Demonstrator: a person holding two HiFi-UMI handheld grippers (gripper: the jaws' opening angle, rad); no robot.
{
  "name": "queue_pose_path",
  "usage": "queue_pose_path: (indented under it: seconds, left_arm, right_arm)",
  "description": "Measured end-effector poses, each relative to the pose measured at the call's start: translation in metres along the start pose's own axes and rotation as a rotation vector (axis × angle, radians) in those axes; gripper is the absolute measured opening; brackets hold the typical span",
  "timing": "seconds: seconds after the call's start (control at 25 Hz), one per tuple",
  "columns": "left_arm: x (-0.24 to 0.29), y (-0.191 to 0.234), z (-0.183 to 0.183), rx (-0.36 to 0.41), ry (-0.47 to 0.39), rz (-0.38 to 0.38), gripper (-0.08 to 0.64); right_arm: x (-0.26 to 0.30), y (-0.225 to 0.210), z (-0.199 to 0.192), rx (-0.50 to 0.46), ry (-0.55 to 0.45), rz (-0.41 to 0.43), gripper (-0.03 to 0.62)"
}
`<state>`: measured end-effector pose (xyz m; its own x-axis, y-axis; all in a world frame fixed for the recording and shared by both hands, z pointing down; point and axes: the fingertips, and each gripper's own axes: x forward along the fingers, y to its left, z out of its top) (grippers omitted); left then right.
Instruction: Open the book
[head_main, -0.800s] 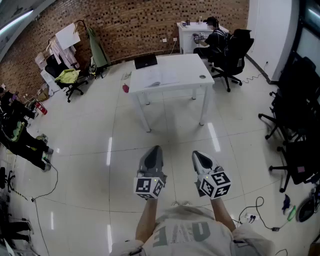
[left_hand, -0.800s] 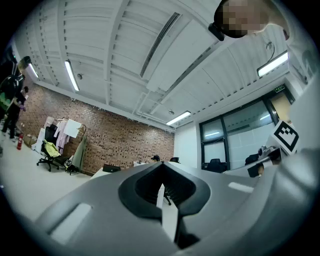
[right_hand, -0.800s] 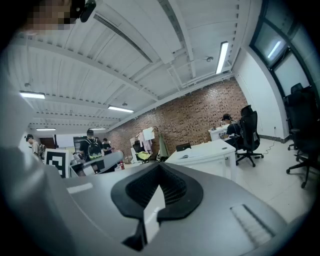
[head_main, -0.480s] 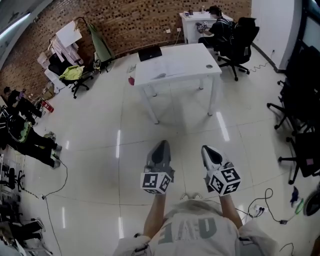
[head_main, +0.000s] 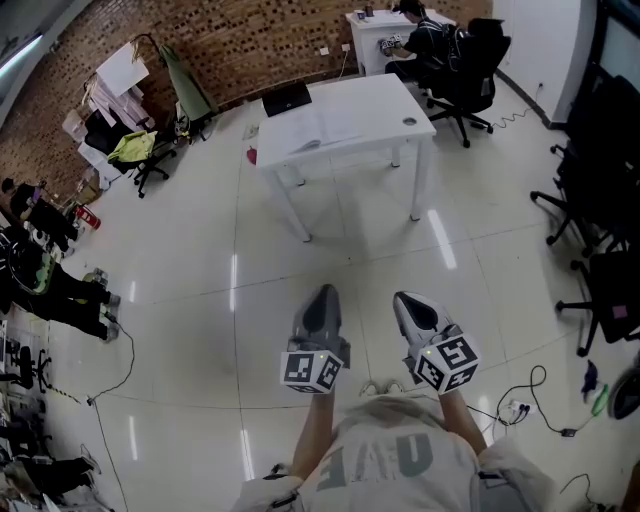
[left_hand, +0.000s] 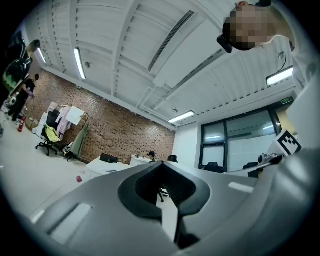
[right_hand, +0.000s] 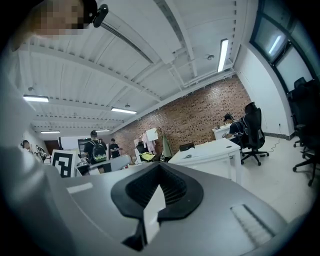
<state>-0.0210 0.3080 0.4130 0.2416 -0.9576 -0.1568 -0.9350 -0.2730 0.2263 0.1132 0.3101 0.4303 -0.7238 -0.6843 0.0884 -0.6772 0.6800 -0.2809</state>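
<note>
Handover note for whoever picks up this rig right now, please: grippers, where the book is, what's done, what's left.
Left gripper: jaws together, nothing between them.
Right gripper: jaws together, empty too.
Both are held at the person's waist over the glossy pale tiled floor, well short of the white rectangular table.
A pale flat book-like thing lies on the table, toward the head view's left; it is too small to tell whether it is open or closed.
Done: nothing on the book.
Left: walk to the table, then open the book.

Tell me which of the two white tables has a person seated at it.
The smaller table against the brick wall; a person sits at it. The larger table, with the black laptop, has nobody.
</note>
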Motion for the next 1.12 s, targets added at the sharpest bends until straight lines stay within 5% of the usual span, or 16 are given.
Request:
queue_pose_path:
  seconds: [0.2, 0.72, 1.12]
  left_arm:
    - [0.014, 0.003, 0.002, 0.070, 0.012, 0.032, 0.018]
    - [0.029, 0.016, -0.011, 0.106, 0.056, 0.079, 0.018]
    - [0.051, 0.038, -0.039, 0.059, 0.085, 0.109, 0.018]
  right_arm:
    - [0.011, -0.019, 0.000, 0.026, 0.012, 0.000, 0.003]
    - [0.032, -0.045, -0.012, 0.066, 0.058, 0.004, 0.005]
    - [0.051, -0.071, -0.033, 0.114, 0.115, 0.012, 0.005]
